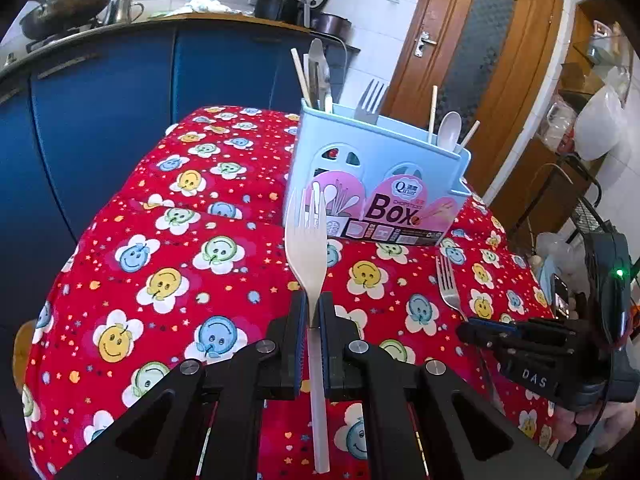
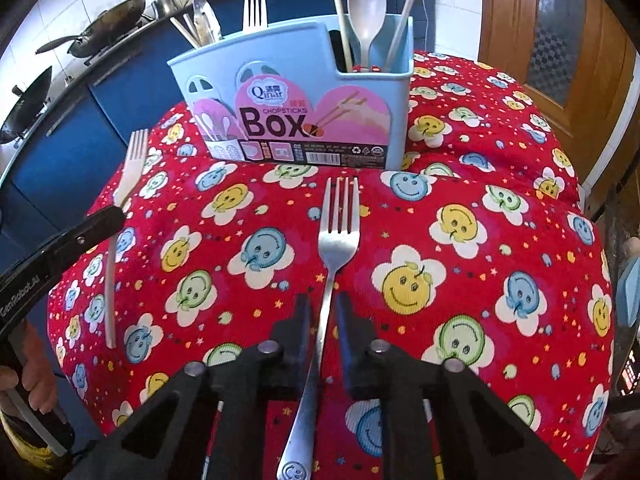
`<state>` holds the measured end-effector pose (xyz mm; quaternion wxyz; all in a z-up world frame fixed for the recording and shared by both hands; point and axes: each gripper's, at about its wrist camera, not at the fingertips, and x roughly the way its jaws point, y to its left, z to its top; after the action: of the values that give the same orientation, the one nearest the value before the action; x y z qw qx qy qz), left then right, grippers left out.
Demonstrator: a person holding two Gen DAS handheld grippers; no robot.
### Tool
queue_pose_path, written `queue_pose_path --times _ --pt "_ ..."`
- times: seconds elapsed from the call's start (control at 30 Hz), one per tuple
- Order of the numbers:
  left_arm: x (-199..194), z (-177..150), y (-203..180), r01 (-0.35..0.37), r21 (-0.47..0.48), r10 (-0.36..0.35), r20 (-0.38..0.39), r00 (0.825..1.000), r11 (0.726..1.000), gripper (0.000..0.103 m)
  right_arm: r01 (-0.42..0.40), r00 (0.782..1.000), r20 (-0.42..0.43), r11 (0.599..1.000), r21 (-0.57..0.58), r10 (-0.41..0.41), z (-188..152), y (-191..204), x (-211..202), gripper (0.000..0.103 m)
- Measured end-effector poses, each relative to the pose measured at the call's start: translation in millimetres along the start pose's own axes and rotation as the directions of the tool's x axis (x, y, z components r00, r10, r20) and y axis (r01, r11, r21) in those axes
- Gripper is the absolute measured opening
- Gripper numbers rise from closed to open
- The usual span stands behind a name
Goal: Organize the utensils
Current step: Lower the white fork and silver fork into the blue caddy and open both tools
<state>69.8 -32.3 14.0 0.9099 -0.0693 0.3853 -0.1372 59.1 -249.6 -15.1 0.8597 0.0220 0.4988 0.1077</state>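
Note:
My left gripper [image 1: 314,312] is shut on the handle of a white plastic fork [image 1: 306,236], whose tines point up in front of the blue utensil box [image 1: 376,184]. In the right wrist view my right gripper [image 2: 325,307] is shut on the neck of a metal fork [image 2: 338,236], tines toward the box [image 2: 296,80]. That fork lies low over the red cloth. The box holds chopsticks, a white spoon [image 2: 366,12], a fork and metal utensils. Each view shows the other gripper: the right gripper [image 1: 476,326] with the metal fork [image 1: 448,284], the left gripper [image 2: 104,220] with the white fork [image 2: 132,168].
A red cloth with smiley flowers [image 2: 460,280] covers the rounded table and falls away at its edges. Behind stand blue cabinets [image 1: 100,100] with woks [image 1: 68,8] on the counter. A wooden door [image 1: 480,60] is at the back right, and shelves with bags at the far right.

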Motion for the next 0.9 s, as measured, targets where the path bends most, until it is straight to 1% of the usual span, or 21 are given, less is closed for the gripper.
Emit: queue_pose_path --times 0.1,0.23,0.3,0.5,0.7,0.9 --pt "-1.3 -0.1 2.0 -0.007 -0.003 0.007 0.004 1.000 1.000 0.006 -0.015 1.000 0.005 1.000 0.021 0.015 1.7 -3.1 1.7 0.007" --pt "-4.3 0.1 2.5 -0.010 -0.002 0.010 0.010 1.000 1.000 0.006 -0.071 0.997 0.046 0.995 0.068 0.068 -0.9 -10.1 1.2 0.005" --pt "-5.5 0.2 2.4 -0.009 -0.002 0.009 0.013 1.000 1.000 0.006 -0.119 0.991 0.069 0.988 0.099 0.112 -4.4 -13.1 -1.3 0.005" --pt "-12.1 1.5 1.4 0.000 0.003 0.000 0.036 0.999 1.000 0.006 -0.183 0.971 0.174 0.977 0.107 0.162 -10.2 -10.1 -19.5 0.005" --pt "-17.6 7.9 -1.7 0.004 0.012 -0.005 0.064 0.998 1.000 0.006 -0.203 0.935 0.309 0.977 0.066 0.174 -12.8 -2.2 -47.7 0.005" --pt "-24.6 20.5 -7.3 0.012 0.036 -0.016 0.115 0.993 0.999 0.006 -0.205 0.882 0.438 0.978 0.027 0.173 -8.7 4.4 -72.3 0.005"
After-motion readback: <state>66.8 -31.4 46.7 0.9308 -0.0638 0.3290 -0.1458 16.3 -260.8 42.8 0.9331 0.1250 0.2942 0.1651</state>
